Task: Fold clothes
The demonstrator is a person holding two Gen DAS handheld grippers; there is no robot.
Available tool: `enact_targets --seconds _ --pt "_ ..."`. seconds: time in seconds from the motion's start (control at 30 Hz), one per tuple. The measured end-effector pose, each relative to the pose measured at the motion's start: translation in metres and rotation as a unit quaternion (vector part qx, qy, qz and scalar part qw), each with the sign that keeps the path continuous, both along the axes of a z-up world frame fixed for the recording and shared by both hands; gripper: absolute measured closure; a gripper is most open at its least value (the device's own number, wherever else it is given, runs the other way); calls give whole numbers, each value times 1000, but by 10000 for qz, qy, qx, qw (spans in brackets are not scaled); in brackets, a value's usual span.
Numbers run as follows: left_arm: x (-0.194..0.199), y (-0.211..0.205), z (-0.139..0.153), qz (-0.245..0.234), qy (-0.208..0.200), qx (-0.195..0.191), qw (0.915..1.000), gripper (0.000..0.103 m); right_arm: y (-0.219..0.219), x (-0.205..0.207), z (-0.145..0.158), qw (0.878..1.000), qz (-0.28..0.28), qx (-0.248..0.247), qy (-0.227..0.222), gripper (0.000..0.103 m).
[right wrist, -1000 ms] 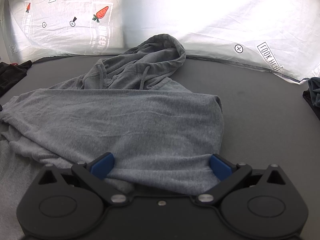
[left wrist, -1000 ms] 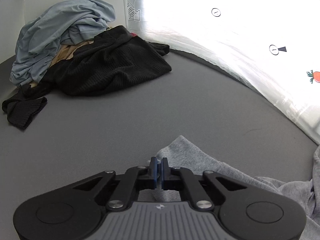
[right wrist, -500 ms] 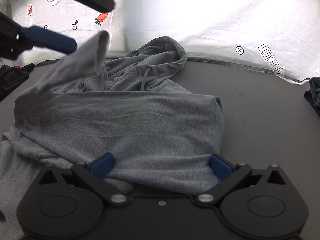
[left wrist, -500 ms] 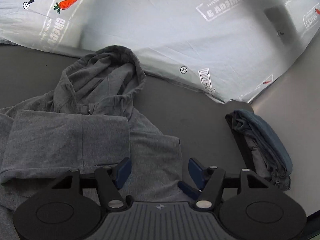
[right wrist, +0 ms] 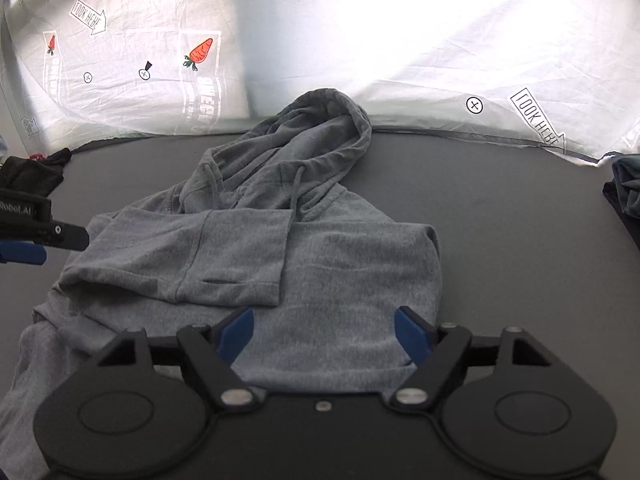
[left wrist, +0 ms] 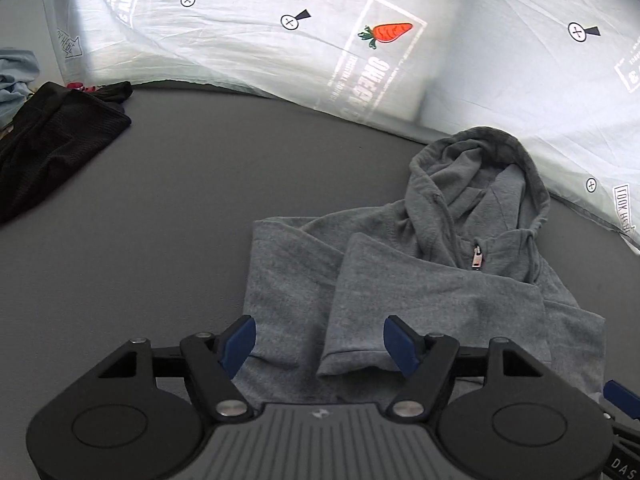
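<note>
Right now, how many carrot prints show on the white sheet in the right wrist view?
2. A large carrot left of the grey hoodie's hood, and a small one near the left edge. Others may lie outside the view.

I see a dark grey table carrying everything. A grey hoodie lies flat on it, hood toward the far edge, one sleeve folded across its front. A black garment lies at the far left, and folded clothes rest at the right edge.

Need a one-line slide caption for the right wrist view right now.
Right gripper open over a gray hoodie on the dark table, one sleeve folded across its front.
</note>
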State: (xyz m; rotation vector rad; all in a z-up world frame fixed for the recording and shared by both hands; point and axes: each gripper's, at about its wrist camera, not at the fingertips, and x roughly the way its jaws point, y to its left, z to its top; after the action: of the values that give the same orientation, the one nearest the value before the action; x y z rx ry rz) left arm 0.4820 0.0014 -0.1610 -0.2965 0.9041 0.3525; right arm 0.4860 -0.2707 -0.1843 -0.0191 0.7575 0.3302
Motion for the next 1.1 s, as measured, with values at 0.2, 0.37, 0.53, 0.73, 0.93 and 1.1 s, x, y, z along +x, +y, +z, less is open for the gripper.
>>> enact_targets --seconds 0.2,0.37,0.53,0.73,0.93,1.1 --pt "-5 20 -28 305 461 -55 9985 19 20 35 -8 9963 399 463 608 69" --pt "-7 32 -35 403 431 -267 9979 9 34 47 -21 9953 422 440 757 59" --pt "-7 32 -35 372 452 -289 9979 8 26 53 -5 9923 428 739 895 96" --pt "-13 22 -23 132 467 -90 9988 8 -4 17 41 9919 169 1147 520 96" --pt "-15 4 -37 -75 586 320 9977 0 3 14 -8 9946 -13 -49 1032 84" --pt "-22 11 -34 117 749 190 9969 0 8 -3 13 9992 44 -313 225 65"
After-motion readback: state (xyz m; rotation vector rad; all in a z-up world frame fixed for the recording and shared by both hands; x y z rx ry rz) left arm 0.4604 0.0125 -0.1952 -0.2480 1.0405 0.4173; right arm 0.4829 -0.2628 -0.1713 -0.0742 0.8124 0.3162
